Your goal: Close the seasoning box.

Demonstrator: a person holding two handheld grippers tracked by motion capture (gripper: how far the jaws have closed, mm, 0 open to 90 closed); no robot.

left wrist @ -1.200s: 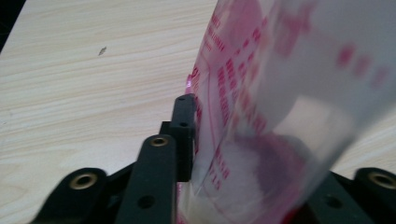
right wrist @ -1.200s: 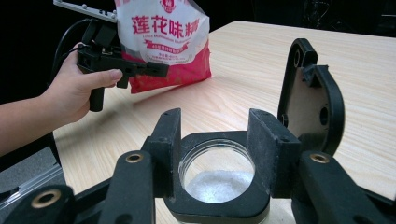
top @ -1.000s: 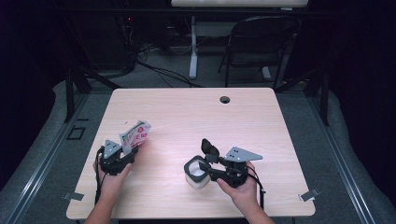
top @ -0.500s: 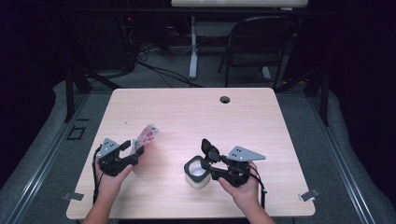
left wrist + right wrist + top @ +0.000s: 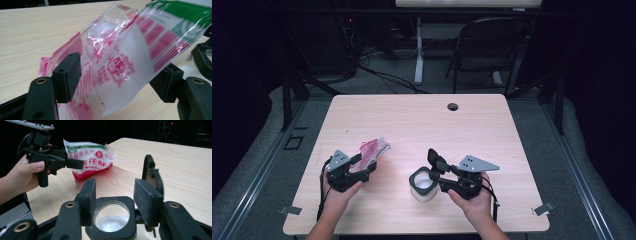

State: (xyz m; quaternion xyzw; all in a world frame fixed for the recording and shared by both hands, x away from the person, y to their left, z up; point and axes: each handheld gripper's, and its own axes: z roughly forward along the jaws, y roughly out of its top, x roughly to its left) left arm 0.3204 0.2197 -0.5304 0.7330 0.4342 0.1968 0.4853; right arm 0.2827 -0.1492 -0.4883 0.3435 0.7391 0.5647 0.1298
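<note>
High view: the left gripper [image 5: 362, 165], jaws just opened and standing apart, flanks a red-and-white plastic bag [image 5: 373, 150] lying on the table [image 5: 422, 120] at about nine o'clock from the jar [image 5: 422, 184]. The pads do not press the film. The right gripper [image 5: 438, 169] is clamped on the jar's square black rim, its flip lid [image 5: 433, 156] raised. The bag appears light, limp, crinkly and slippery; a pinch near its sealed upper edge would likely hold best.
</note>
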